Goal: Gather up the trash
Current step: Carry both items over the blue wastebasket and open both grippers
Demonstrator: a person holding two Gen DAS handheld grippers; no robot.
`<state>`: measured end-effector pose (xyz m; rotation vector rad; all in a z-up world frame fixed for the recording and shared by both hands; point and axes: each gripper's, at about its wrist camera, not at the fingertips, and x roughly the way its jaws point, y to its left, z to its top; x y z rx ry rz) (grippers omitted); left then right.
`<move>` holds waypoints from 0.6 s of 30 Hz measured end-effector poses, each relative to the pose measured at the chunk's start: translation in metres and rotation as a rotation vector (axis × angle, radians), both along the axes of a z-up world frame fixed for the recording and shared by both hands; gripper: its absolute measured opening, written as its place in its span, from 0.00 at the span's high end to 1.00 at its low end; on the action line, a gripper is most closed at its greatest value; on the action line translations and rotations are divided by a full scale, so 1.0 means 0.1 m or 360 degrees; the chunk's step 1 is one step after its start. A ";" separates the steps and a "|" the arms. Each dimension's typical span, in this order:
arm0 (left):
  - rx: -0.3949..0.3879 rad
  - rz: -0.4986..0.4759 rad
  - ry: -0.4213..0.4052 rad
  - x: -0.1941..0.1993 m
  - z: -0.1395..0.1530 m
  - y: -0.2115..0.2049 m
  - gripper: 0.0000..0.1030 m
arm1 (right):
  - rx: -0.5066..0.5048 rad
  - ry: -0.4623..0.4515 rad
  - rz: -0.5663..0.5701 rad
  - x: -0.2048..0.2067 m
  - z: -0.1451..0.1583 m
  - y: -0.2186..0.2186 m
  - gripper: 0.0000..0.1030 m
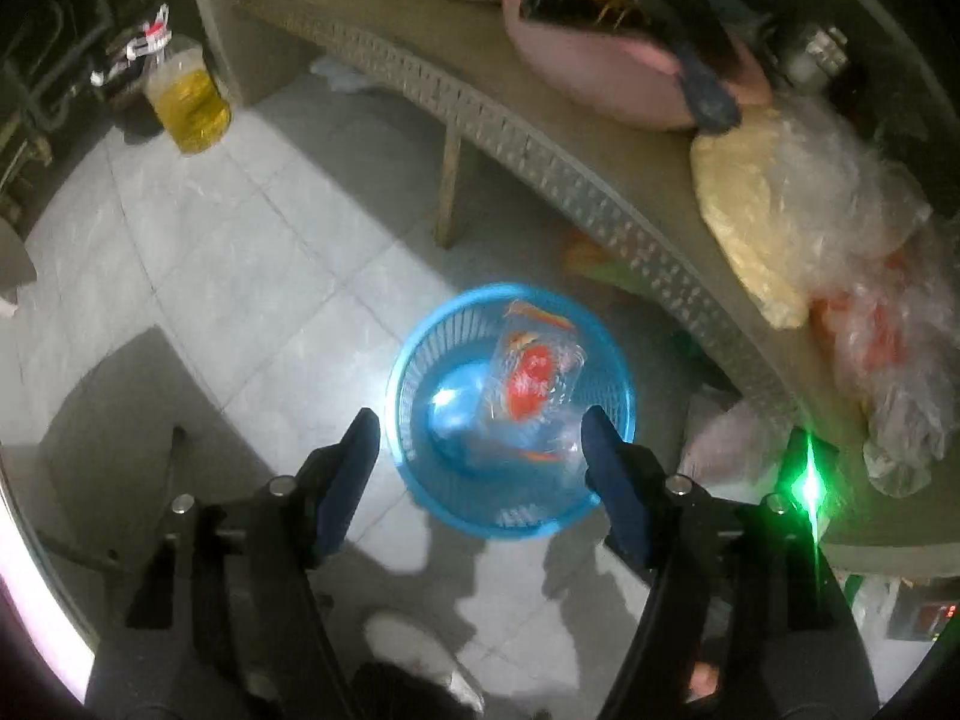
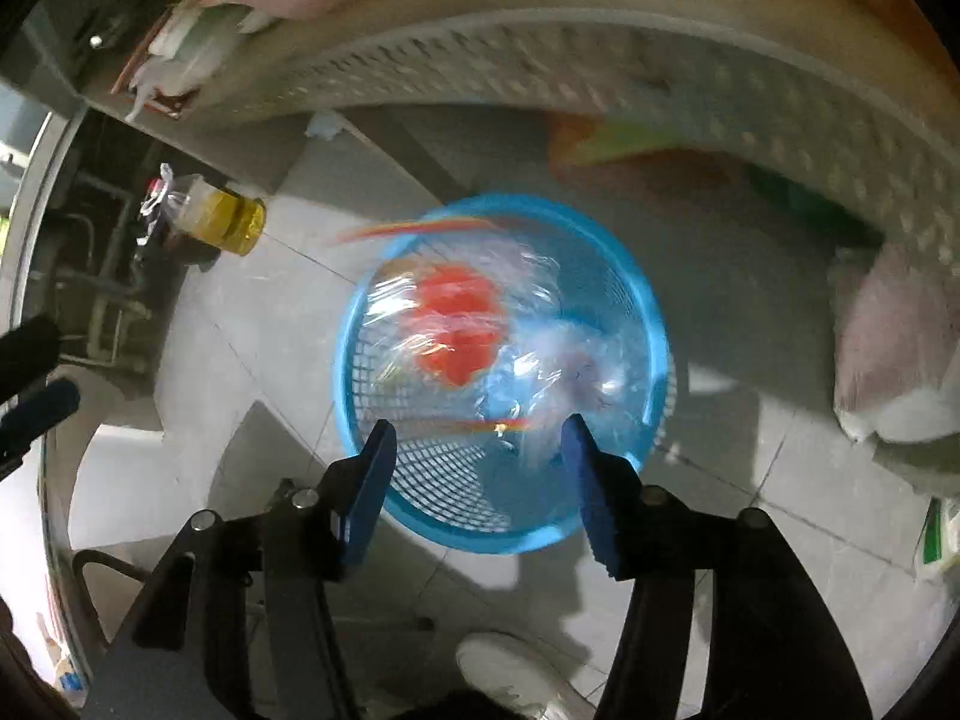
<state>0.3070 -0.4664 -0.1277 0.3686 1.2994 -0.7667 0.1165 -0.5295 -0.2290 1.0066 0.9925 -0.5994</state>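
left gripper point(image 1: 480, 438): jaws apart, nothing between them | blue basket point(image 1: 420, 468): on floor beside the table point(image 1: 510, 120), below both grippers | clear wrapper with red print point(image 1: 534, 378): inside basket, blurred, edges hard to make out | right gripper point(image 2: 477, 450): jaws apart, empty | oil bottle point(image 1: 189, 102): far left, cap unclear

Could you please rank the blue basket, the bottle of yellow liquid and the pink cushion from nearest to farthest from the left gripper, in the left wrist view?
1. Blue basket, directly below the left gripper.
2. Pink cushion, on the table, upper right.
3. Bottle of yellow liquid, on the floor, far upper left.
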 end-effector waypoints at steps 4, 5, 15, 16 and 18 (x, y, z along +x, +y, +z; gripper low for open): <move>-0.0053 0.0045 -0.0006 0.02 0.15 0.16 0.35 | 0.0026 -0.0054 -0.0060 -0.24 0.02 0.09 0.46; -0.0073 0.0042 -0.0015 0.01 0.19 0.19 0.35 | 0.0025 -0.0069 -0.0065 -0.30 0.04 0.12 0.45; -0.0367 -0.0105 -0.0238 -0.65 1.06 0.71 0.31 | -0.0297 -0.0005 0.0053 -0.79 0.74 0.56 0.35; -0.0386 -0.0114 -0.0249 -0.71 1.11 0.78 0.30 | -0.0357 0.0013 0.0088 -0.83 0.86 0.63 0.33; -0.0422 -0.0120 -0.0288 -0.86 1.21 0.96 0.29 | -0.0442 0.0046 0.0141 -0.89 1.05 0.76 0.24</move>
